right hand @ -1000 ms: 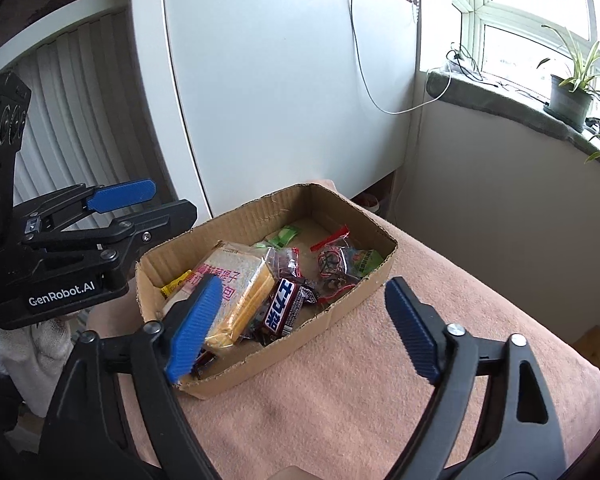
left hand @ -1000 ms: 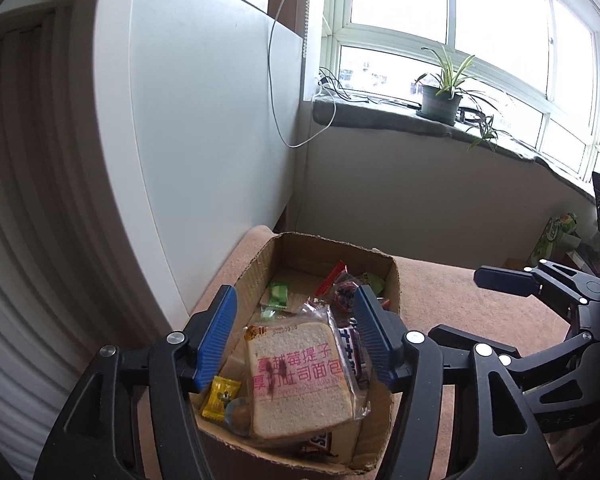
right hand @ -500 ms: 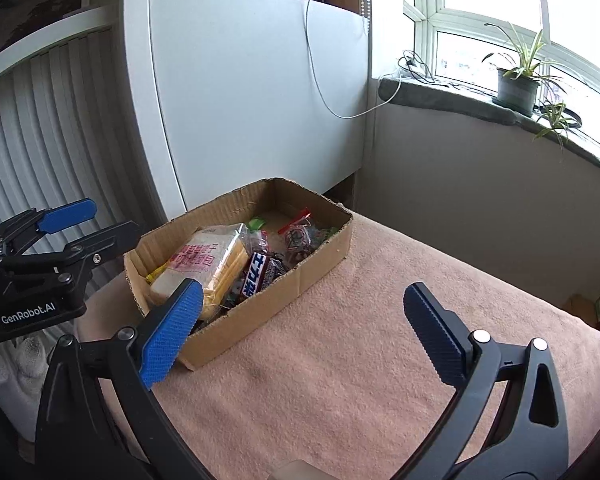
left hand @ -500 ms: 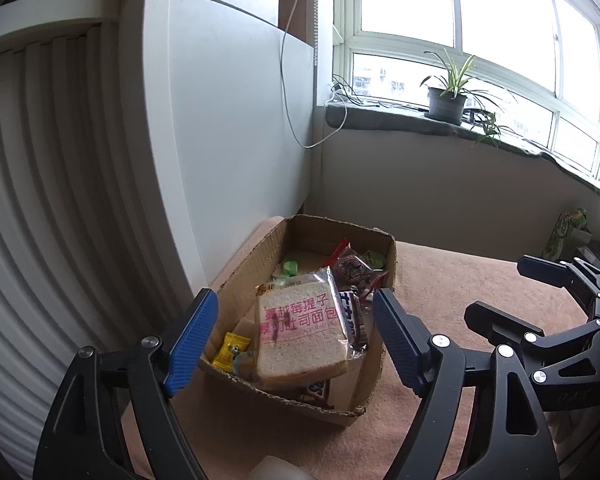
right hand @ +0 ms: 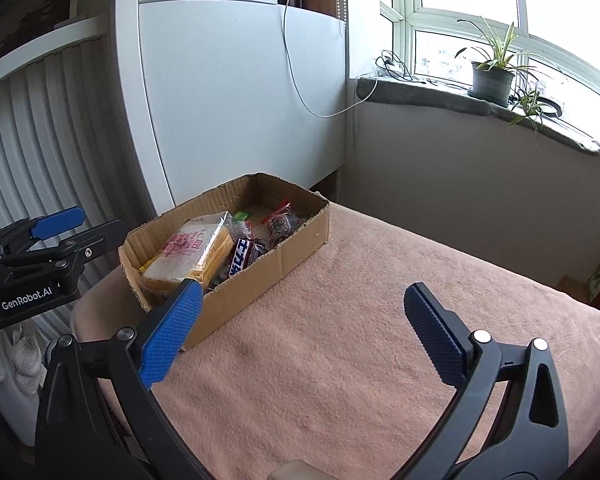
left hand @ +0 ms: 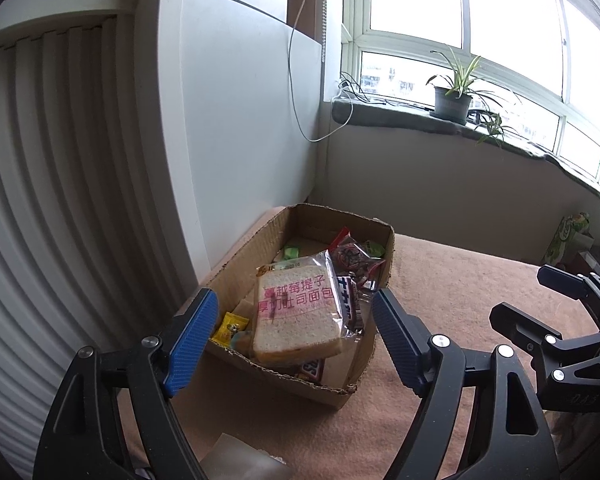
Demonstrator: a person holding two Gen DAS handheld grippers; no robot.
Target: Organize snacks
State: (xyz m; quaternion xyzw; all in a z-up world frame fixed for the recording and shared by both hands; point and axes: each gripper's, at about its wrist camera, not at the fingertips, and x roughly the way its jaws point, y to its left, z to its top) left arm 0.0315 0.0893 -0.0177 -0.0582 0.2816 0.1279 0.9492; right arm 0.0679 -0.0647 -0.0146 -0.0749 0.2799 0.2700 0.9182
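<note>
Both grippers (left hand: 294, 338) (right hand: 304, 330) tilt downward, jaws apart.

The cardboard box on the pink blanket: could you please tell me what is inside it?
Inside the cardboard box lie a wrapped bread slice on top, a yellow candy, a green packet and dark bars. Whatever lies under the bread is hidden.

Potted plant (right hand: 493, 76) sitting on windowsill (right hand: 428, 92). White cable (right hand: 300, 92) hanging down white cabinet (right hand: 236, 92). Pink towel (right hand: 360, 320) covering the surface. Green carton (left hand: 566, 236) standing at far right.
</note>
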